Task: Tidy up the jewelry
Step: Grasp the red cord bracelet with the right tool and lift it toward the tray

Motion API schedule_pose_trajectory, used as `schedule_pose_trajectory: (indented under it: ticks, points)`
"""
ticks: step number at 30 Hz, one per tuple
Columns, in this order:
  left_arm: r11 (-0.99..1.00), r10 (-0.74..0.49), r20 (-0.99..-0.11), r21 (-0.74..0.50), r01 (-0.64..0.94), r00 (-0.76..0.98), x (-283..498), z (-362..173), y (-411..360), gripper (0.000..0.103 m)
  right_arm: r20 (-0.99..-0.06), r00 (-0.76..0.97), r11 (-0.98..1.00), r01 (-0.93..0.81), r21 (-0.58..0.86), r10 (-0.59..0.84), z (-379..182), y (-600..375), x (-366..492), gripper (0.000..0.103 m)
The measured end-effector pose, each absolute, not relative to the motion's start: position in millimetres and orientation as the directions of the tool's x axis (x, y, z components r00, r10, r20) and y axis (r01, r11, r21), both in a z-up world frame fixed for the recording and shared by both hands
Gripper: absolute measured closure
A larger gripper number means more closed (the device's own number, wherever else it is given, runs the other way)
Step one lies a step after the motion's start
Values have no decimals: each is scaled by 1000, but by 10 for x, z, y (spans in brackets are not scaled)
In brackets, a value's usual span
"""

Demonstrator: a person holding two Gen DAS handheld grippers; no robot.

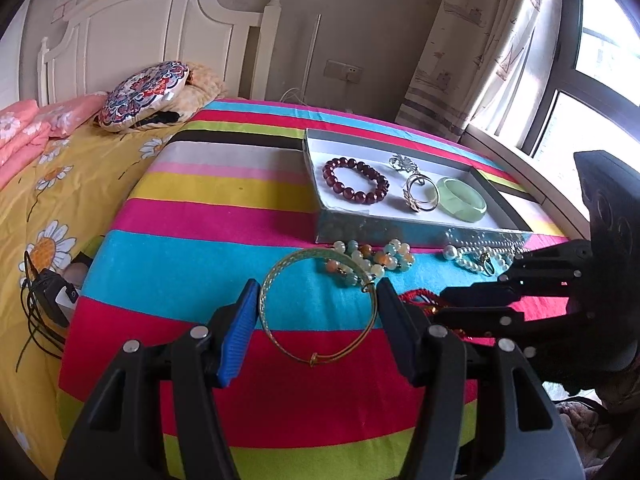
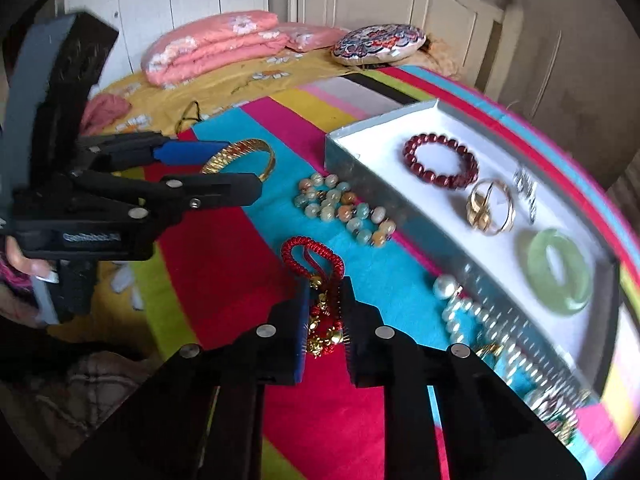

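Note:
A silver box [image 1: 400,234] [image 2: 336,152] with a white inside lies on the striped cloth. It holds a dark red bead bracelet [image 1: 355,180] [image 2: 440,162], a gold ring bangle [image 1: 420,196] [image 2: 491,206], a silver brooch [image 1: 402,162] and a green jade bangle [image 1: 462,200] [image 2: 558,278]. My left gripper [image 1: 316,316] [image 2: 244,172] is open around a gold bangle [image 1: 318,350] [image 2: 240,156] lying on the cloth. My right gripper [image 2: 325,322] [image 1: 444,302] is shut on a red cord charm [image 2: 320,280] [image 1: 416,298].
A pastel bead bracelet [image 1: 370,262] [image 2: 344,208] and a pearl necklace [image 1: 476,258] [image 2: 468,312] lie in front of the box. A patterned cushion [image 1: 144,94] and pink quilt [image 2: 212,46] sit on the bed. A window [image 1: 592,80] is to the right.

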State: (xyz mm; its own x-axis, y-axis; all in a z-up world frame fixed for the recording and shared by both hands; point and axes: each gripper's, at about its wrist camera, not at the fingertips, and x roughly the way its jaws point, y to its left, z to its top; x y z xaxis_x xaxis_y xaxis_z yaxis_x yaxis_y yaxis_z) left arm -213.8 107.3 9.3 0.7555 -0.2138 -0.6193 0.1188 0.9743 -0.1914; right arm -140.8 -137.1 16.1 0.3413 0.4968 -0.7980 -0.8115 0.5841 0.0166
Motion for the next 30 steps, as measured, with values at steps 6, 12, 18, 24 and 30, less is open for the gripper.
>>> schedule_pose_trajectory:
  ticks: [6,12,18,24,30]
  points:
    - [973,-220,-617,-190,127,755,-2147,95,1044,44,-778,375,614,-789,16,504,223,-1458,-1428,91]
    - [974,-222,-619,-182,138,753,-2154,89,994,44,-766,392,633,-773,25,509,299,-1527,-1400,92]
    - [974,-222,-624,-177,142,749,-2165,68,970,44,-779,383,634,-773,25,497,233,-1485,-1377,92]
    - [973,-228,-631,-177,148,742,-2154,32,944,44,-798,379,649,-761,20,469,139,-1447,-1310,84]
    - [975,-221,-627,-167,149,747,-2165,27,920,44,-776,432,634,-772,-53,460,160,-1414,-1418,97]
